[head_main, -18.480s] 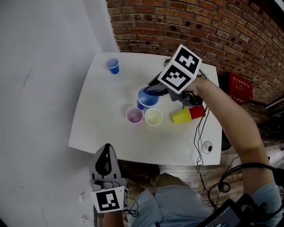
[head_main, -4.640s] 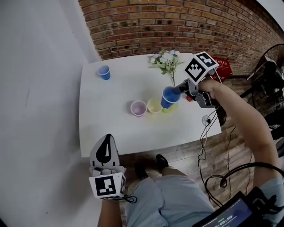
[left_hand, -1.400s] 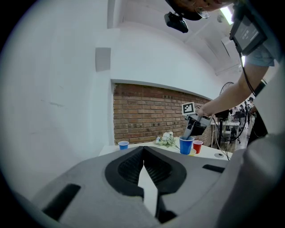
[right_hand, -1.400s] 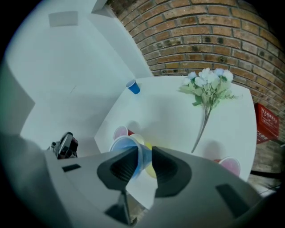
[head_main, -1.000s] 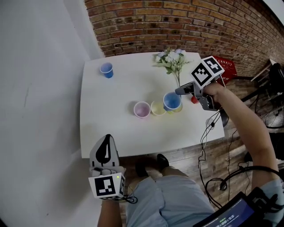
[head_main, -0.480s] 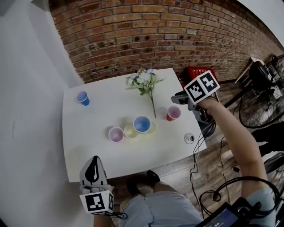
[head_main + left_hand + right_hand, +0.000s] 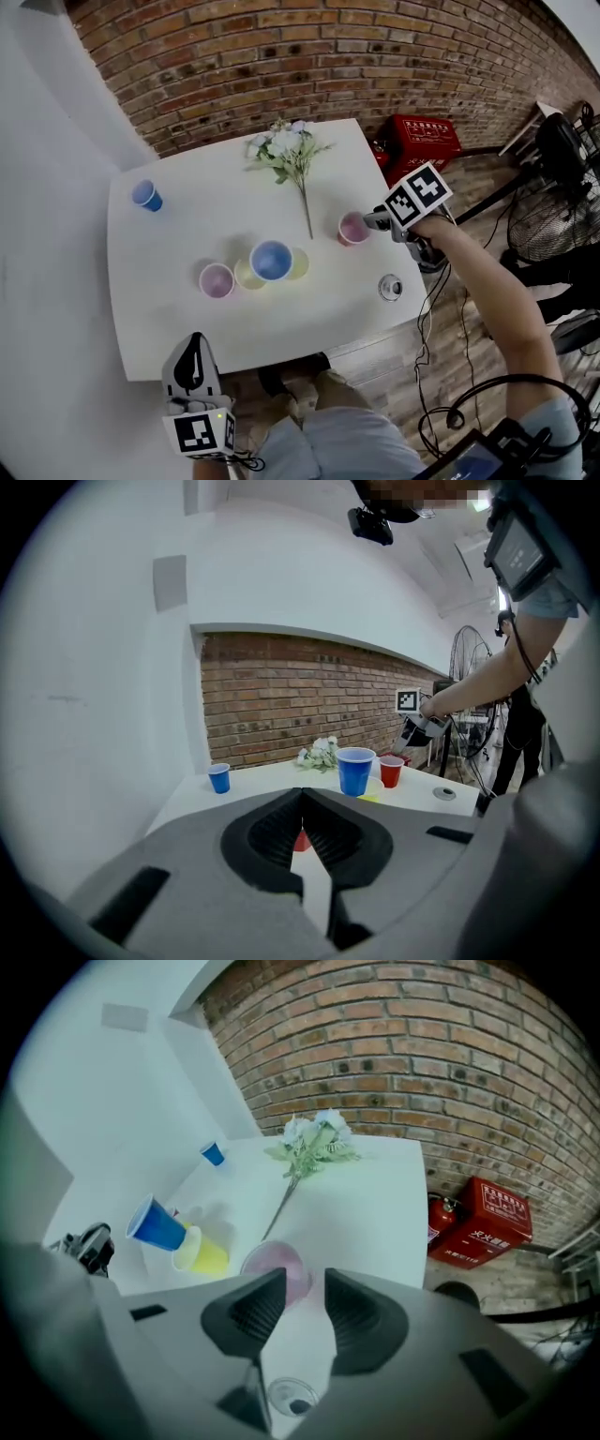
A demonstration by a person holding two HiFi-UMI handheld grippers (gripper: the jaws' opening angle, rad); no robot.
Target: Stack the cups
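A red cup point(image 7: 353, 228) stands upright near the table's right edge, below the flower stem. My right gripper point(image 7: 375, 221) hangs just right of it, pointing steeply down. In the right gripper view the red cup point(image 7: 277, 1267) sits just ahead, half hidden by the left finger, and the right gripper point(image 7: 305, 1297) is open. Its jaws have just been opening and grip nothing. A large blue cup point(image 7: 272, 260) stands inside a yellow cup point(image 7: 297, 265). To their left stand another yellow cup point(image 7: 246, 276) and a pink cup point(image 7: 216, 280). My left gripper point(image 7: 194, 342) is shut and empty, off the table's near edge.
A small blue cup point(image 7: 145, 196) stands at the table's far left corner. A spray of white flowers point(image 7: 286, 145) lies at the back. A round cable port point(image 7: 390, 287) is set in the white table point(image 7: 187, 234). A red box point(image 7: 425, 137) stands on the floor to the right.
My right gripper has left the large blue cup, which stays in the yellow cup, and moved right and down to the red cup. The left gripper shifted slightly.
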